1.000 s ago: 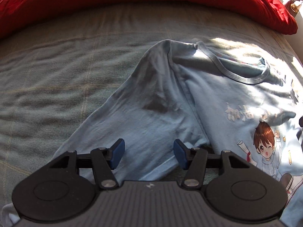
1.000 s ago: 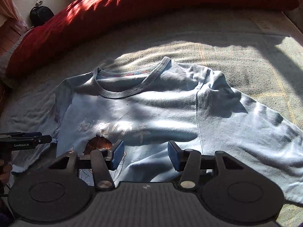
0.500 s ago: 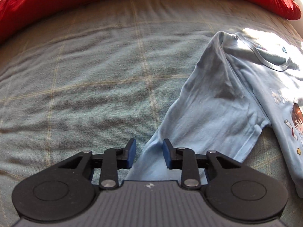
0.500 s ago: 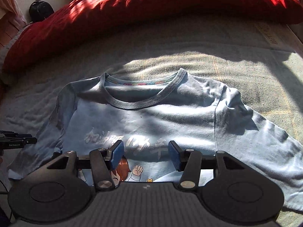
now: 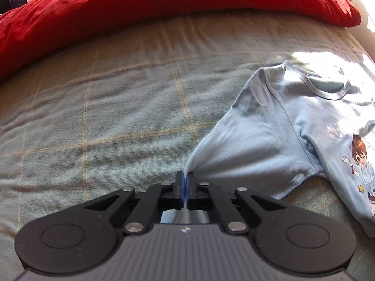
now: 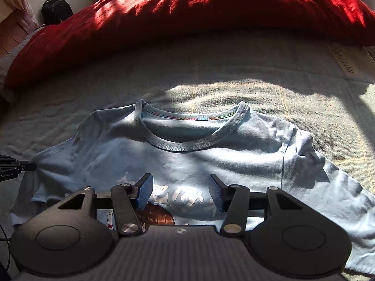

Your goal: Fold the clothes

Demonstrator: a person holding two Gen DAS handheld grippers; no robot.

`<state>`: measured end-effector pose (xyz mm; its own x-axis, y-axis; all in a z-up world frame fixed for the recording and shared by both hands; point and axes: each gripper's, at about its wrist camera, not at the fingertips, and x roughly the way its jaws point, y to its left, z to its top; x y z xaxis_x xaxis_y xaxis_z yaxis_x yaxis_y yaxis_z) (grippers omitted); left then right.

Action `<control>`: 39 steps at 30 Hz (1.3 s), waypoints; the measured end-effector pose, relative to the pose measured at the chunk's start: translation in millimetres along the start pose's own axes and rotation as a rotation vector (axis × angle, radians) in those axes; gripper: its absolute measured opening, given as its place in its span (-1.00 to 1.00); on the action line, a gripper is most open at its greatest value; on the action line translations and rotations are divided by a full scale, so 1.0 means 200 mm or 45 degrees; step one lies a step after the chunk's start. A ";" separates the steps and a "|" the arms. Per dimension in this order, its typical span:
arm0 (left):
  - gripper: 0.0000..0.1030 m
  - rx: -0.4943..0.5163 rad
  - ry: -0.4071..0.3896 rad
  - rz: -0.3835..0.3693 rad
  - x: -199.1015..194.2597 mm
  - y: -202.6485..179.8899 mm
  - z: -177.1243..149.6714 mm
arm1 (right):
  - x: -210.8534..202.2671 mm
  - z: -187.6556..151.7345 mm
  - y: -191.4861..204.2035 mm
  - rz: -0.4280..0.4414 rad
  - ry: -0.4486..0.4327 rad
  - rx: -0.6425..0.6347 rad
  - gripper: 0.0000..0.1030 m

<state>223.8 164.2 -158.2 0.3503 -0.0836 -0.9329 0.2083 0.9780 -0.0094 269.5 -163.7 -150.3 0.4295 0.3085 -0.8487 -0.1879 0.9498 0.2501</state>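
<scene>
A light blue T-shirt [image 6: 211, 159] with a cartoon print lies face up on the bed, collar toward the red bedding. In the left wrist view the T-shirt [image 5: 293, 126] fills the right side, its sleeve [image 5: 246, 154] stretched toward me. My left gripper [image 5: 185, 182] is shut on the sleeve's edge, cloth pinched between the blue pads. The left gripper [image 6: 14, 167] also shows at the left edge of the right wrist view, at that sleeve. My right gripper [image 6: 180, 192] hovers open over the chest print, holding nothing.
A grey-green checked bed cover [image 5: 105, 117] spreads to the left of the shirt. A big red duvet [image 6: 199, 14] is heaped along the far side. A dark round object [image 6: 56, 10] stands past the bed at the far left.
My left gripper slid left to the sleeve's edge and went from open to shut on it. The right gripper stayed open and drew back a little from the collar.
</scene>
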 end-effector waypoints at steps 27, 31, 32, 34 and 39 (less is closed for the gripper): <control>0.09 -0.142 -0.092 -0.198 0.10 0.04 0.15 | 0.07 -0.06 -0.03 0.004 0.075 -0.029 0.15; 0.07 -0.053 -0.144 -0.276 0.10 -0.09 0.29 | 0.10 -0.04 0.01 0.031 0.082 -0.038 0.15; 0.05 -0.033 -0.149 -0.315 0.11 -0.13 0.33 | 0.11 -0.04 0.03 0.039 0.080 -0.040 0.15; 0.06 -0.009 -0.120 -0.440 0.15 -0.21 0.38 | 0.12 -0.03 0.06 0.052 0.078 -0.043 0.15; 0.10 0.073 -0.009 -0.515 0.37 -0.39 0.43 | 0.16 -0.05 0.08 0.068 0.093 -0.024 0.15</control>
<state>311.2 65.0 -195.4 0.2358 -0.4610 -0.8555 0.3809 0.8537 -0.3551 271.7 -138.3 -177.4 0.3532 0.3535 -0.8662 -0.2258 0.9307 0.2878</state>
